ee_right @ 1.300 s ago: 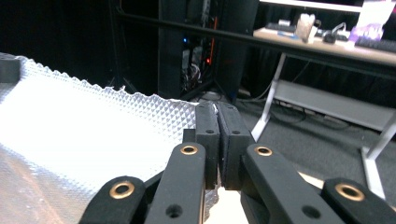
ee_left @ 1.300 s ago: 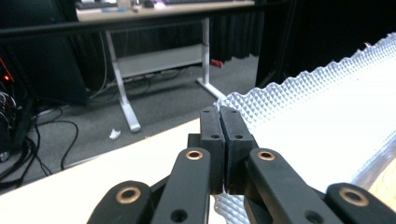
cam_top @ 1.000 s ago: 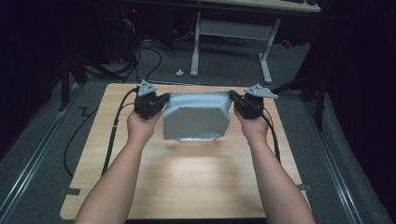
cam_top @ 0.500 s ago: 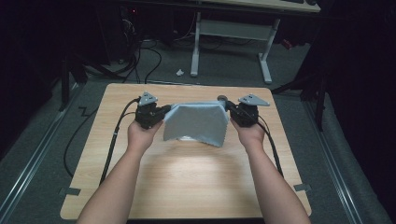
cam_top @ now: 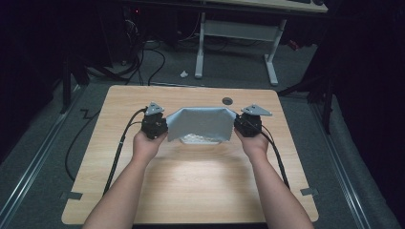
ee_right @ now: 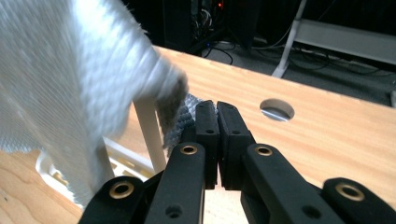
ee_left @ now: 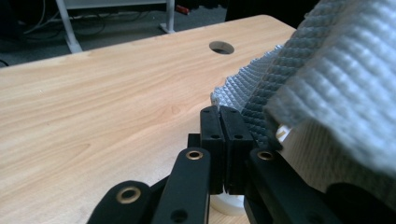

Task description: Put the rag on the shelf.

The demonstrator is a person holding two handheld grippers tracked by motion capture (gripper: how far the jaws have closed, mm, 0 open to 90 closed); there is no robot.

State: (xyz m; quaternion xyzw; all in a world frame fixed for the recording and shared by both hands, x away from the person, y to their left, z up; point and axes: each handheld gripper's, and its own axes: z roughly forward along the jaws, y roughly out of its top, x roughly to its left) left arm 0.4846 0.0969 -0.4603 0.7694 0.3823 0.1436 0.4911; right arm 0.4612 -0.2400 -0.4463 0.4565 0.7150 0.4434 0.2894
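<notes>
- Lower than a second ago hung the grey cloth [cam_top: 200, 123], stretched above the tabletop [cam_top: 191, 186].
- Left tool [cam_top: 157, 128] pinched one corner, jaws pressed together.
- Right tool [cam_top: 242, 125] pinched the other.

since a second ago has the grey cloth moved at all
Yes. The grey cloth, pinched between both grippers, has dropped and slid toward the person, away from the table's round hole.

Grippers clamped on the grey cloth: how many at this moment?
2. The left gripper pinches the grey cloth at its left corner, jaws shut, and the right gripper pinches its right corner. The cloth hangs between them over the wooden table.
</notes>
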